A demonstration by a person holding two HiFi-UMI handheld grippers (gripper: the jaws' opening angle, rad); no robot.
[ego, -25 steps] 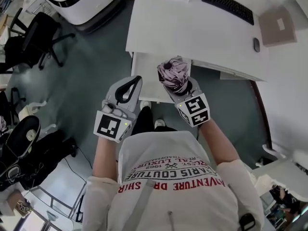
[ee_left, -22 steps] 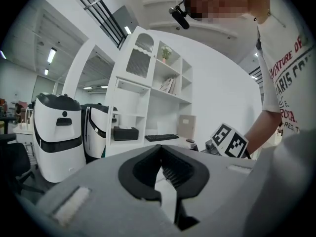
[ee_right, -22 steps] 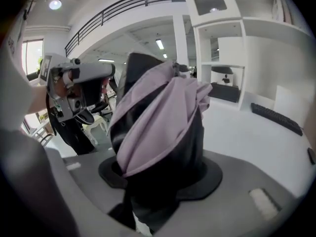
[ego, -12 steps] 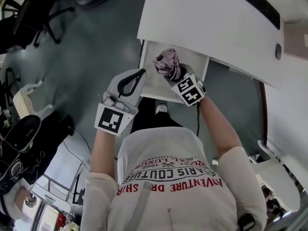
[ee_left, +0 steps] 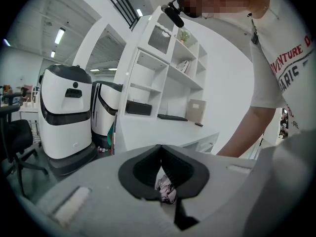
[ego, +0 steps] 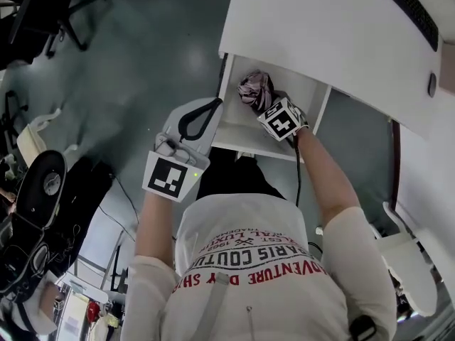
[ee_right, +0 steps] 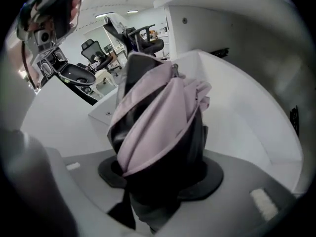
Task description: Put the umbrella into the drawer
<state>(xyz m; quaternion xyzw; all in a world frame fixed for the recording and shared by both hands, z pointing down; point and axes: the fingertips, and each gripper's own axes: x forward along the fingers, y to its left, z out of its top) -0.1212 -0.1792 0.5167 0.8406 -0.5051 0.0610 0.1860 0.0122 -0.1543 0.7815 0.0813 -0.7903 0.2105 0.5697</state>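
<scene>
A folded pink and black umbrella [ego: 254, 89] hangs inside the open white drawer [ego: 245, 148] under the desk [ego: 320, 27]. My right gripper [ego: 269, 105] is shut on its thick lower end and points steeply down into the drawer. In the right gripper view the umbrella [ee_right: 158, 117] fills the space between the jaws of the right gripper [ee_right: 158, 172], with the drawer's white floor [ee_right: 247, 112] behind it. My left gripper [ego: 213, 105] is shut and holds nothing, just off the drawer's left front corner. Past the closed tips of the left gripper [ee_left: 160, 147] a bit of the umbrella [ee_left: 166, 189] shows.
A keyboard [ego: 409, 9] and a mouse [ego: 431, 84] lie on the desk. Office chairs [ego: 43, 190] stand on the grey floor to the left. White machines [ee_left: 66, 112] and a white shelf unit [ee_left: 168, 73] stand beyond the desk. The person's feet are below the drawer's front.
Both grippers have come down. The right one tipped steeply downward and carried the umbrella from above the drawer's front into the drawer. The left one sank beside the drawer.
</scene>
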